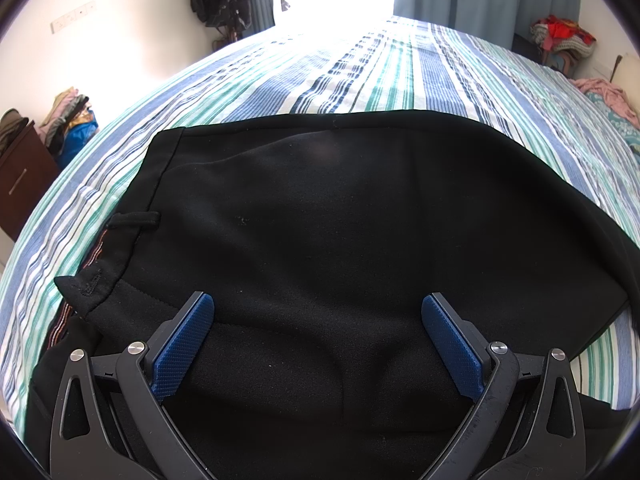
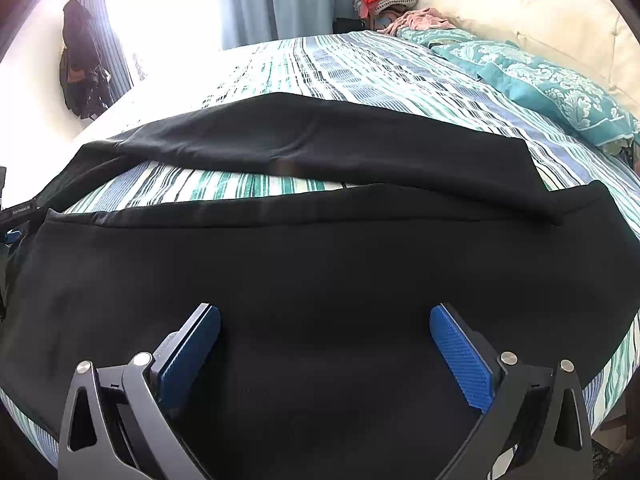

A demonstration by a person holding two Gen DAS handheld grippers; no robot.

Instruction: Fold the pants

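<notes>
Jaws on both tools stand wide apart and hold nothing. The left gripper [image 1: 318,308] hovers over the upper part of the black pants [image 1: 320,216], its blue pads [image 1: 182,344] splayed either side of plain dark cloth; whether they touch the fabric cannot be told. The right gripper [image 2: 325,320] hovers likewise over a leg of the same pants [image 2: 304,272], pads [image 2: 460,356] clear of any edge. The garment lies spread on the striped bed sheet [image 1: 360,72], waistband [image 1: 120,248] with a belt loop [image 1: 134,220] at the left of the left view. In the right view the two legs lie apart — a wedge of striped sheet [image 2: 208,184] shows between them — and the far leg [image 2: 320,132] crosses over the near one towards the right. Beyond the pants, teal patterned pillows [image 2: 540,80] sit against the headboard, well apart from the work. Judgement: the cloth looks soft, light and limp, with shallow ripples; it will drape and slide rather than hold a crease, so pinches belong on firm edges — the stitched waistband for the left tool, a leg hem or side seam for the right. Folding appears barely begun, the legs not yet laid together.
</notes>
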